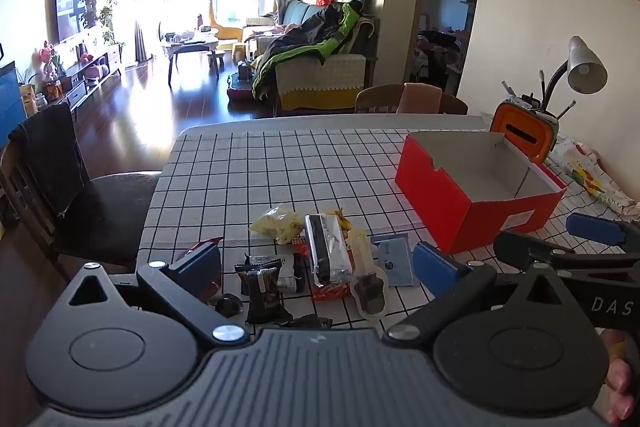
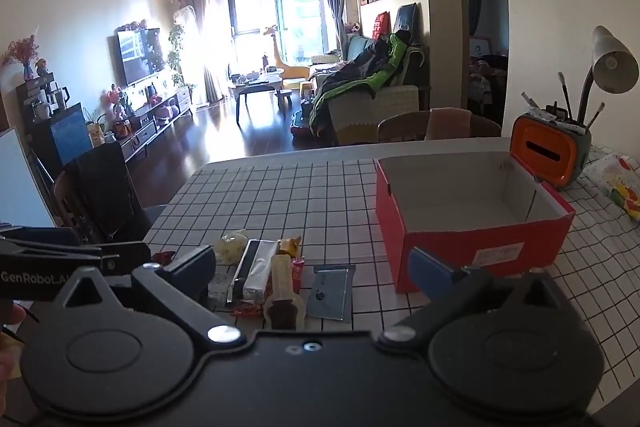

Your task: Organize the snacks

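Note:
A pile of snack packets lies near the table's front edge: a silver-and-black bar (image 1: 328, 249) (image 2: 256, 269), a pale yellow bag (image 1: 278, 223) (image 2: 231, 245), a dark wrapped cake (image 1: 262, 287), a grey-blue sachet (image 1: 396, 259) (image 2: 331, 291) and a clear packet with a brown sweet (image 1: 370, 285) (image 2: 282, 293). An open, empty red box (image 1: 480, 183) (image 2: 472, 219) stands to the right. My left gripper (image 1: 316, 267) is open above the pile, holding nothing. My right gripper (image 2: 316, 269) is open and empty, between pile and box; it also shows in the left wrist view (image 1: 592, 231).
The table has a white checked cloth (image 1: 280, 167) (image 2: 300, 195). An orange-faced holder (image 1: 524, 131) (image 2: 548, 151) and a grey desk lamp (image 1: 584, 65) (image 2: 612, 61) stand behind the box. A floral bag (image 2: 616, 183) lies at right. A chair with dark cloth (image 1: 52, 163) stands left.

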The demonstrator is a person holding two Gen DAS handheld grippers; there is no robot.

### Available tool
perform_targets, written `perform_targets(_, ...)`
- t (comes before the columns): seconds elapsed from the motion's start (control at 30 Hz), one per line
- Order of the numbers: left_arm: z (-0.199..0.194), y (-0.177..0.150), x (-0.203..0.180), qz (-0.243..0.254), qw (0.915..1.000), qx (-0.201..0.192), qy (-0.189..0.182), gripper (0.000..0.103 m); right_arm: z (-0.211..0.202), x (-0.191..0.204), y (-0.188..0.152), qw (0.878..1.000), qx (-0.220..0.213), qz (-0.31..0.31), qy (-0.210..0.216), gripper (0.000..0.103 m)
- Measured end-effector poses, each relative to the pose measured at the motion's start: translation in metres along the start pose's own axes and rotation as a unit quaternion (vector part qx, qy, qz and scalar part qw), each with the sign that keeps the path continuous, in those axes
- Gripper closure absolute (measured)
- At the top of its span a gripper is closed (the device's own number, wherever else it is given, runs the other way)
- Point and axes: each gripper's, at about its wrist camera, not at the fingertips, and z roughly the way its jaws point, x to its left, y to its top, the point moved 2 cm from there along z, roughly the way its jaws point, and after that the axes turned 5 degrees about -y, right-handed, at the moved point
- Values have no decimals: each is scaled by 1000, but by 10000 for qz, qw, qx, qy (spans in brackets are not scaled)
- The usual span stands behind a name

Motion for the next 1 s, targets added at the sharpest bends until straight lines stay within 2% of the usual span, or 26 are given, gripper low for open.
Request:
perform_targets(0.4, -7, -7, -6, -8, 10000, -20, -35, 0, 3, 0, -3, 10000, 13, -30, -17, 0)
perform_targets(0.77, -4, 1, 1, 68, 9999, -48, -61, 0, 2, 0, -3, 10000, 5, -38, -32, 0)
perform_targets(1.0, 0, 0, 3, -137, 9996, 125, -201, 0, 1, -1, 0, 9999, -40, -51, -90, 0)
